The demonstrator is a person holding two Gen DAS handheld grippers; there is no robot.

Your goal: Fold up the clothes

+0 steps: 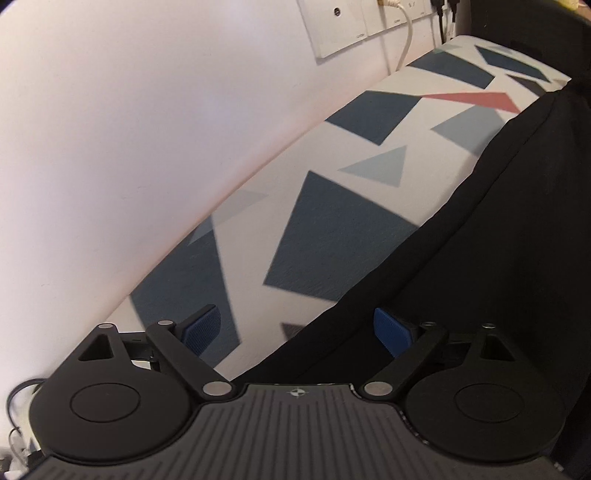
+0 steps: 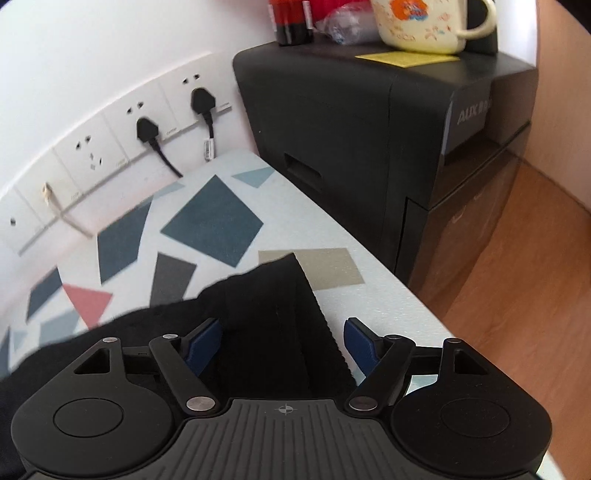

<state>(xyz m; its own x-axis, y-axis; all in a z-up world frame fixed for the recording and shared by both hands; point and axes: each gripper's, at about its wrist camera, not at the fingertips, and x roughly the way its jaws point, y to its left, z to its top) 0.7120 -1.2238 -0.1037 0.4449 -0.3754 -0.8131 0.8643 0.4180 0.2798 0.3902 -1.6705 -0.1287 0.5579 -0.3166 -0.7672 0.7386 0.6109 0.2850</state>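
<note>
Black garment (image 2: pixel 273 317) lies between right gripper's (image 2: pixel 282 345) fingers.

I am facing a white wall (image 2: pixel 92 48) lined with sockets (image 2: pixel 122 125), the patterned table (image 2: pixel 218 221) running along it, a black cabinet (image 2: pixel 351 122) standing on wooden floor (image 2: pixel 517 277).

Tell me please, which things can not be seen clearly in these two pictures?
- Black garment: left wrist view, its far side cut off by the right edge; its type is unclear.
- Garment's near part: right wrist view, hidden under the right gripper.
- Mug: its top cut off by the upper edge.
- Label on the black appliance: blurred, only partly readable.
</note>
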